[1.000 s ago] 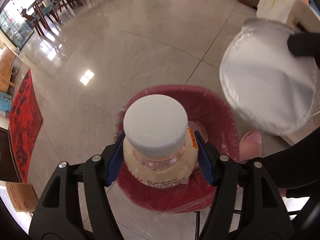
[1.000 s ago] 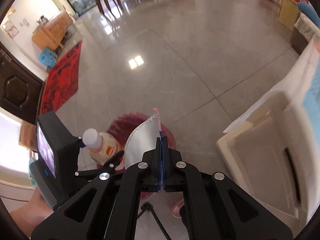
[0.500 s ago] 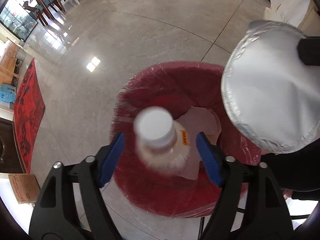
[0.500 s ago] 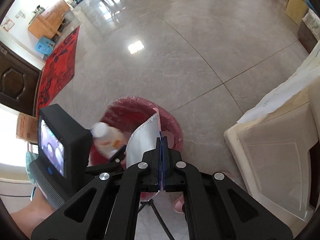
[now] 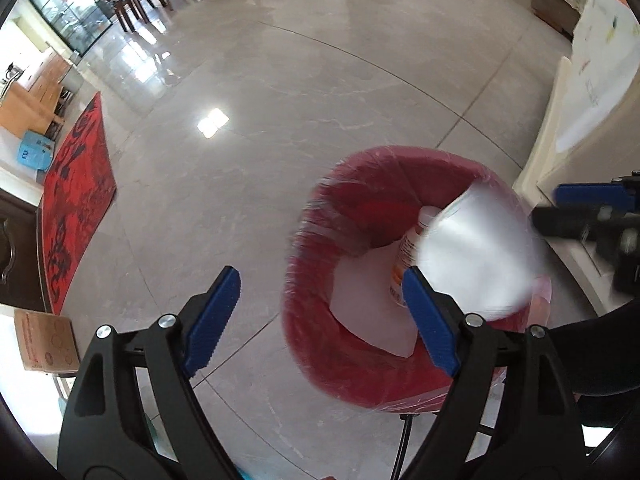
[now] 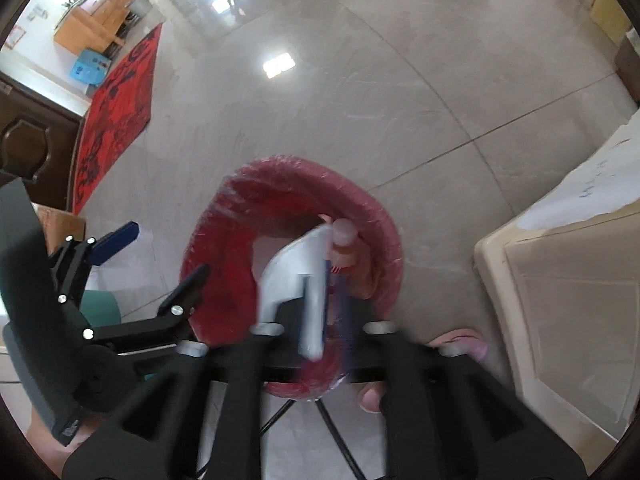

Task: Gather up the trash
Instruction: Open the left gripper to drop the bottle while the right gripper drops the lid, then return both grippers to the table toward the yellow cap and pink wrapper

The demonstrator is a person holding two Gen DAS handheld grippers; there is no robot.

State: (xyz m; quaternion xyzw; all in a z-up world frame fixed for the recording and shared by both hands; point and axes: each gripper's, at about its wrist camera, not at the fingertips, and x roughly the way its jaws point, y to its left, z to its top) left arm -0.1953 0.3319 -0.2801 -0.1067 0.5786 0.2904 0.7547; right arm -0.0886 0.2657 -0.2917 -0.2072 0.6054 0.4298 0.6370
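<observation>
1. Left wrist view: left gripper (image 5: 322,304) at lower centre, jaws wide and opening, nothing between the blue pads, only grey floor (image 5: 280,100) behind the gap.
2. Same view: red bin (image 5: 320,264) with clear liner at centre right, mostly beyond the right-hand pad. Bottle (image 5: 412,252) lies inside the bin, white cap toward the upper right, apart from the jaws.
3. Same view: silver pouch (image 5: 480,248) blurred over the bin's right side, covering part of the bottle. Right gripper (image 5: 588,208) at the right edge, blurred, just beside the pouch; cannot tell contact here.
4. Right wrist view: right gripper (image 6: 328,308) at lower centre, heavily blurred, jaws opening. Silver pouch (image 6: 296,276) sits at the gap, over the bin; whether the pads touch it cannot be told.
5. Same view: bottle (image 6: 344,240) in the red bin (image 6: 224,240), just above the pouch, cap up. Left gripper (image 6: 160,248) at left, jaws apart, empty, beside the bin's left rim.
6. Red rug (image 6: 116,108) upper left; cream furniture (image 6: 560,272) at right.
</observation>
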